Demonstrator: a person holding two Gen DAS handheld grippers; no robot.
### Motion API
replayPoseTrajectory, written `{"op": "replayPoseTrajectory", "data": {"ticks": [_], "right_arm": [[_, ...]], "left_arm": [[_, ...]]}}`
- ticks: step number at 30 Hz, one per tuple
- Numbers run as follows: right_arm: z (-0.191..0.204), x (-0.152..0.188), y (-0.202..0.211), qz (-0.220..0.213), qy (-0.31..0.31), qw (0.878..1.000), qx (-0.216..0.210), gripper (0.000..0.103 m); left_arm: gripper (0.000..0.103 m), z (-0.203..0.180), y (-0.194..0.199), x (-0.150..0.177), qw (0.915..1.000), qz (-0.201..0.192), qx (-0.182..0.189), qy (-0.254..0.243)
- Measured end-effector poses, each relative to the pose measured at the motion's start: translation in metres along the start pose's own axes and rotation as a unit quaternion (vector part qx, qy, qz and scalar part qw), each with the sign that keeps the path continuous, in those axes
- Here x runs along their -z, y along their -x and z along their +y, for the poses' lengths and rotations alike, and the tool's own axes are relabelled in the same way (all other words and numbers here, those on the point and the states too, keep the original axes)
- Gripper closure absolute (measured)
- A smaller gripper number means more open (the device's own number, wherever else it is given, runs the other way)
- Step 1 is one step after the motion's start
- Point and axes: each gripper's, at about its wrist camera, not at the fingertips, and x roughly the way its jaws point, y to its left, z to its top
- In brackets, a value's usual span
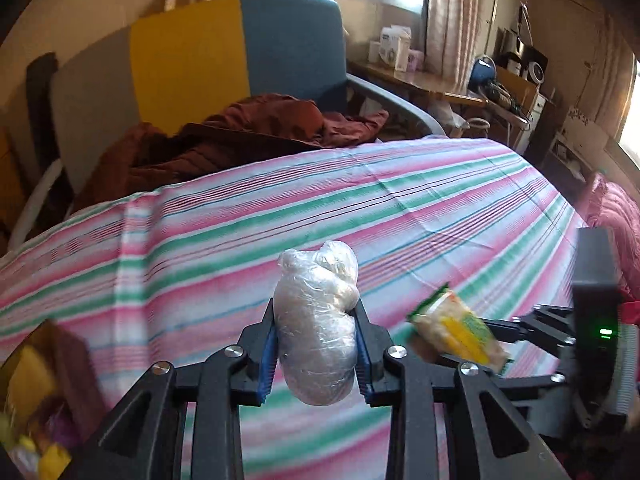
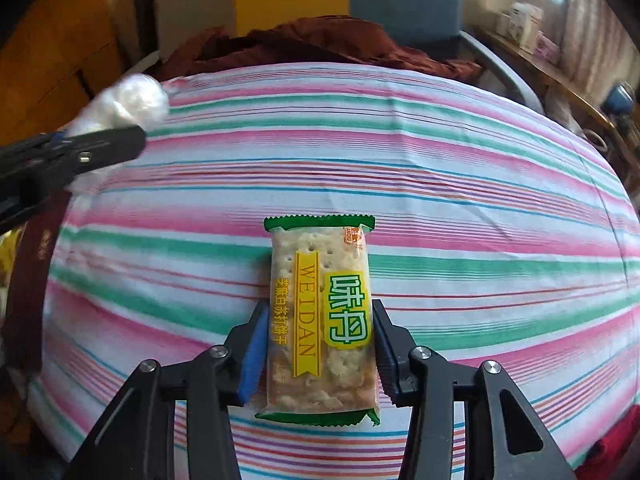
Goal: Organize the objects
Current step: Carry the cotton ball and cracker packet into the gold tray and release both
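Left tool [image 1: 316, 344]: pinched on crinkly clear-plastic-wrapped lump [image 1: 318, 328]; slippage risked. Right tool [image 2: 320, 344], at 3 o'clock: pinched on green-edged cracker packet [image 2: 320, 312]; crushing risked.

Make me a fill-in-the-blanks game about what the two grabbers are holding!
1. The left gripper is shut on a lump wrapped in clear ____.
2. The right gripper holds a packet of ____ with green ends.
3. The cloth under both grippers has a pattern of ____.
4. Behind it, a dark red jacket lies on a ____.

Missing words: plastic; crackers; stripes; chair
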Motion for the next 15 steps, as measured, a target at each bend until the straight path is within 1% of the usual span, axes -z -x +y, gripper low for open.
{"op": "replayPoseTrajectory", "data": {"ticks": [6, 9, 15], "right_arm": [[0.036, 0.005, 0.005, -0.008, 0.042, 0.999, -0.025, 0.055], [0.047, 0.006, 0.007, -0.012, 0.054, 0.998, -0.036, 0.055], [0.067, 0.005, 0.011, -0.019, 0.067, 0.996, -0.059, 0.055]], "left_arm": [[0.071, 0.018, 0.048, 0.028, 0.9991, -0.016, -0.03, 0.025], [0.071, 0.029, 0.066, 0.041, 0.9979, -0.02, -0.051, 0.035], [0.071, 0.053, 0.094, 0.067, 0.995, -0.026, -0.075, 0.06]]}}
